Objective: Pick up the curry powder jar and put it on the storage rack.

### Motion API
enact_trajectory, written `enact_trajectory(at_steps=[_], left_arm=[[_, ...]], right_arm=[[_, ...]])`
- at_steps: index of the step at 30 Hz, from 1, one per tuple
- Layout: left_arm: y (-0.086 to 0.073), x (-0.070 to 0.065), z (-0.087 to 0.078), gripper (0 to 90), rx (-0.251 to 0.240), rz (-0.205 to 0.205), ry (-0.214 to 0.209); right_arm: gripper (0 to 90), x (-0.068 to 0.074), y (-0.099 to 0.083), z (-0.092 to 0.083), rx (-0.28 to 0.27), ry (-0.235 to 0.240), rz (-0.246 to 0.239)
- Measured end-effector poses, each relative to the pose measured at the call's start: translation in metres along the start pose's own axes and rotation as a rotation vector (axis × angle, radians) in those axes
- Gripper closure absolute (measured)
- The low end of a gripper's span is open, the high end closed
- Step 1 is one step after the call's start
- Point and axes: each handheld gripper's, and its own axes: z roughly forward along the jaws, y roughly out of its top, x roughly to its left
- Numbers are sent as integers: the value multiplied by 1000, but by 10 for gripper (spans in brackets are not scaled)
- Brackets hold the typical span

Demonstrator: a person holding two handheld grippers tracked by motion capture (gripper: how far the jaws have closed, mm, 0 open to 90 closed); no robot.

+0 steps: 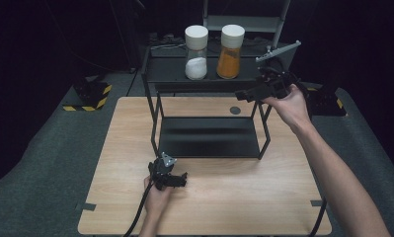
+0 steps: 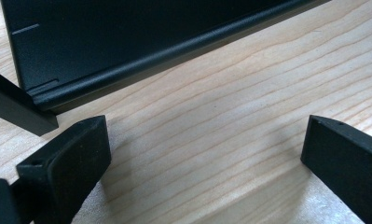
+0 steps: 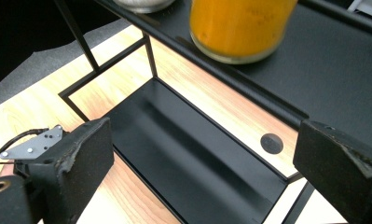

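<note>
A black two-level metal rack (image 1: 155, 121) stands at the back of the wooden table. On its top shelf (image 1: 171, 69) stand a jar of white powder (image 1: 196, 53) and a jar of orange powder (image 1: 230, 52), both with white lids. My right gripper (image 1: 245, 94) is held in the air at the rack's right end, just below and right of the orange jar (image 3: 239, 28); it is open and empty. My left gripper (image 1: 180, 178) rests low on the table in front of the rack's lower shelf (image 2: 127, 42), open, with bare wood between its jaws.
The rack's lower shelf (image 1: 208, 137) is bare. A round dark hole (image 1: 235, 110) sits in the tabletop behind it, also in the right gripper view (image 3: 272, 143). Wooden table surface (image 1: 244, 197) spreads in front of the rack. Yellow-and-black striped stand bases (image 1: 88, 96) sit on the floor beyond the table.
</note>
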Motion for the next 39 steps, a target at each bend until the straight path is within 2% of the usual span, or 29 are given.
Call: enact_trajectory(at_steps=[8, 20, 39], left_arm=[[0, 0, 0, 13, 0, 2, 2], [0, 0, 0, 13, 0, 1, 1], [0, 0, 0, 13, -1, 1, 1]], right_arm=[[41, -6, -16, 6, -5, 10, 30], [49, -7, -32, 12, 7, 12, 26], [59, -17, -68, 22, 3, 35, 85]])
